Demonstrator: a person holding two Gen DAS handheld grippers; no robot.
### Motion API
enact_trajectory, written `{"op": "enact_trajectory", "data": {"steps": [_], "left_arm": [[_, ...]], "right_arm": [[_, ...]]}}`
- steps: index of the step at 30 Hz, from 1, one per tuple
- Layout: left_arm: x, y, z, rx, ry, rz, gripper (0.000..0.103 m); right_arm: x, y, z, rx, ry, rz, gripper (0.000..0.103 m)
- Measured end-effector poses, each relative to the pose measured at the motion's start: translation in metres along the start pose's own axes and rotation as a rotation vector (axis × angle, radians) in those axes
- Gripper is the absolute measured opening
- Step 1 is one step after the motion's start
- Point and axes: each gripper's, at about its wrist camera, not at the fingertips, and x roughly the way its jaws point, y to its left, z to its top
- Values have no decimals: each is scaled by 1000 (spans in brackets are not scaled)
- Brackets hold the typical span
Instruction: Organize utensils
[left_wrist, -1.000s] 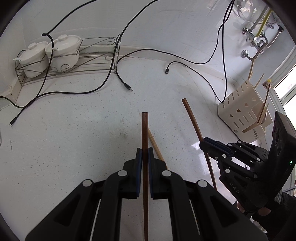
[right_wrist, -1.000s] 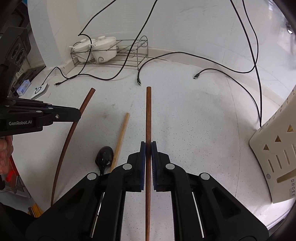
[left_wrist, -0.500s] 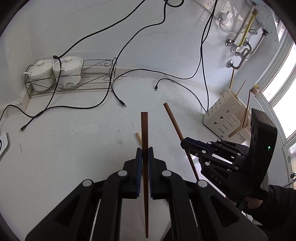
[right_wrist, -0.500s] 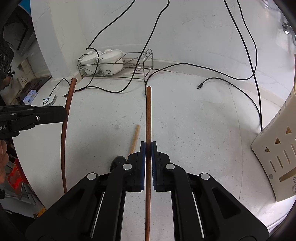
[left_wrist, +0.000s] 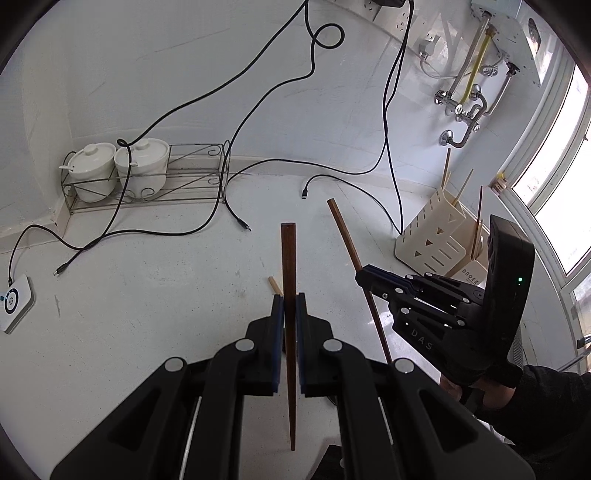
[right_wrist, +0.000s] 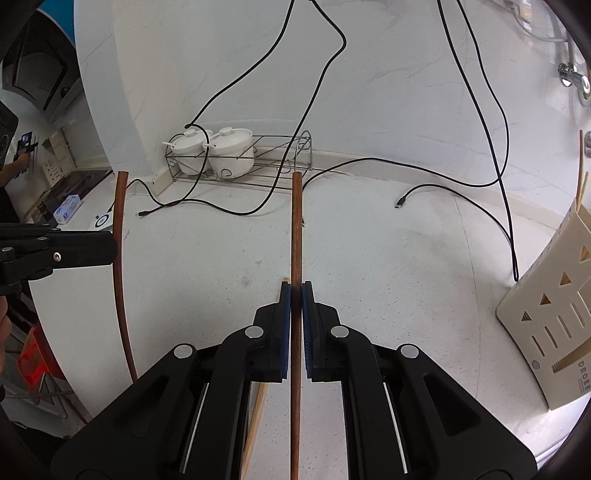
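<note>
Both grippers are loaded. The left gripper (left_wrist: 290, 295) has its blue-padded jaws pinching a dark brown wooden chopstick (left_wrist: 288, 266) partway along its length; the stick's long axis runs along the fingers, blunt end toward 12 o'clock, thin tip trailing to 6 o'clock between the finger bodies. The right gripper (right_wrist: 296, 284) pinches a second, reddish-brown wooden chopstick (right_wrist: 296, 229) the same way, axis 12 to 6 o'clock, blunt end forward. Both sticks are clear of the white speckled countertop (left_wrist: 147, 295). The target, as I judge it, is the cream plastic utensil holder with slot and triangle cut-outs (left_wrist: 436, 240), which already carries a few upright sticks. In the left wrist view it sits at about 2 o'clock, beyond the right gripper (left_wrist: 360, 277), which lies between the left jaws and the holder. In the right wrist view the utensil holder (right_wrist: 554, 325) stands near at 3 o'clock, with nothing between. So the right hand is the nearer one and likely goes first. The hinge of the move: each stick lies angled forward and down, while the holder's openings face up, so the held stick must be swung toward upright, thin tip down, over the top. A pale wooden-handled utensil (left_wrist: 275, 286) lies on the counter just under the left jaws, not yet collected; its far end is hidden.
</note>
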Motion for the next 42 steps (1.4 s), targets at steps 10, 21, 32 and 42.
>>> {"op": "enact_trajectory", "data": {"steps": [10, 21, 32, 42], "left_arm": [[-19, -8, 10, 16, -71, 6, 6], [-29, -18, 21, 57, -130, 20, 2], [-9, 21, 11, -87, -52, 132, 2], [21, 116, -30, -572, 90, 246, 60]], "right_arm": [[-17, -2, 5, 12, -62, -9, 6], [-27, -4, 7, 7, -111, -28, 6], [-31, -11, 4, 9, -101, -43, 6], [-26, -20, -5, 38, -71, -48, 6]]}}
